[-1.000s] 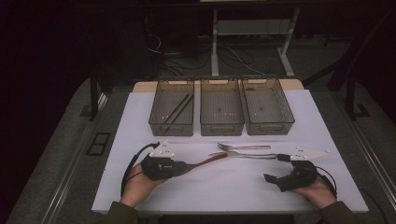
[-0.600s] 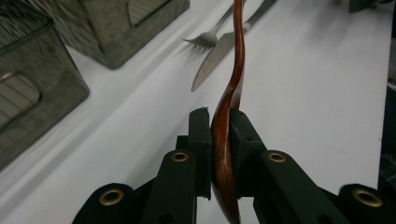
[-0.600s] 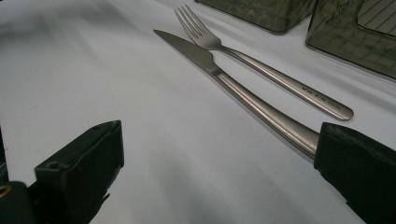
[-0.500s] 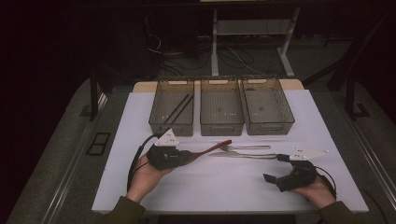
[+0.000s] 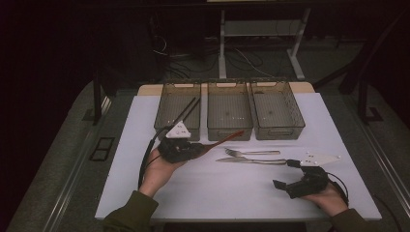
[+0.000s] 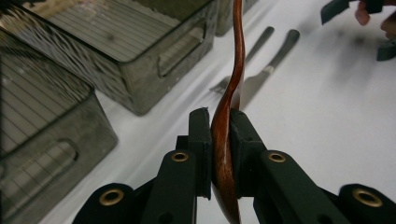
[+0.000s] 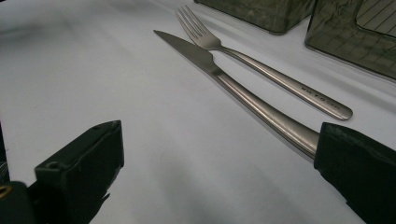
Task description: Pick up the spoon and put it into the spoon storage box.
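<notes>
Three mesh bins stand in a row at the far side of the white table point(image 5: 121, 159), and the left gripper point(image 5: 196, 151) is clenched on a reddish wooden spoon point(image 5: 225, 139), its pads pressed flat against the bowl end while the handle juts out toward the middle bin point(image 5: 229, 110). The spoon is off the table, in front of the gap between the left bin point(image 5: 178, 108), which already holds dark chopsticks point(image 5: 186, 109), and the middle one. A fork point(image 5: 252, 152) and a knife point(image 5: 251, 161) lie side by side on the table just beyond it. The right gripper point(image 5: 291, 175) rests near the knife's handle with its jaws spread and nothing between them.

To do this well, the person should probably keep the grip firm, since the curved bowl could pivot between the pads. The long handle should clear the bin's near rim before the hand lowers. Releasing low, with the spoon lying along the bin's length, would likely keep it from bouncing or catching on the wall.
</notes>
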{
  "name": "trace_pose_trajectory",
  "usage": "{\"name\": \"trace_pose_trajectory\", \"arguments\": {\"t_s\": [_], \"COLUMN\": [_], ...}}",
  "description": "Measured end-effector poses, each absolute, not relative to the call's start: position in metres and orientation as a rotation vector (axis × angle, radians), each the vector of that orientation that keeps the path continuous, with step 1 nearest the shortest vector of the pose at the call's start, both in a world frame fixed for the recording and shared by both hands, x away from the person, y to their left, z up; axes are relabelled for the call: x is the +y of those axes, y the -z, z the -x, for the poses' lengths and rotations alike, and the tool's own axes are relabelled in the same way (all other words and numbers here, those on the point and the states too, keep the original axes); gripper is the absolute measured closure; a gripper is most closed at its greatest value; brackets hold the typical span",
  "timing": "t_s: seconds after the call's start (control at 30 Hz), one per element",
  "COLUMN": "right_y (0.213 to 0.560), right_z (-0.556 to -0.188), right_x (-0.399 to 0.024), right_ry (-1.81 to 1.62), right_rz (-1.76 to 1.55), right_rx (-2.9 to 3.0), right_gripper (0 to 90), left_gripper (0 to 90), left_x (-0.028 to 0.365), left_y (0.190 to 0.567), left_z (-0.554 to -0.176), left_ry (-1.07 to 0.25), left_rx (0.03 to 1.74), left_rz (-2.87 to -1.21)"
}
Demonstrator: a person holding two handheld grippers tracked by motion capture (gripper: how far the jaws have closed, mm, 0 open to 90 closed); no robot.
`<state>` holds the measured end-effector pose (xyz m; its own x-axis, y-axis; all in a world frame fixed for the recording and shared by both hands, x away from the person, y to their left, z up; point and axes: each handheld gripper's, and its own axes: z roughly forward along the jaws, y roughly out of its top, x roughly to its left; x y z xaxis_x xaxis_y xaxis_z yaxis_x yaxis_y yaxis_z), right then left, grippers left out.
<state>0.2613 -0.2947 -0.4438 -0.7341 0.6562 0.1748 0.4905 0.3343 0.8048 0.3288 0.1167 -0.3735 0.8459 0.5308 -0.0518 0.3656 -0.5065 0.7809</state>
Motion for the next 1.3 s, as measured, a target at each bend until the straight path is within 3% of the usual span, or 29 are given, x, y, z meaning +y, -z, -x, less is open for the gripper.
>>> {"name": "trace_pose_trajectory", "arguments": {"t_s": [1.3], "right_y": [0.443], "right_z": [-0.261], "right_x": [-0.296], "right_ry": [-1.367], "right_rz": [-1.052], "right_rx": [2.403], "right_gripper": [0.9], "left_gripper": [80.1], "left_x": [0.063], "left_y": [0.343], "left_z": [-0.418], "left_ry": [-0.405], "left_rx": [0.762], "left_rz": [-2.148]}}
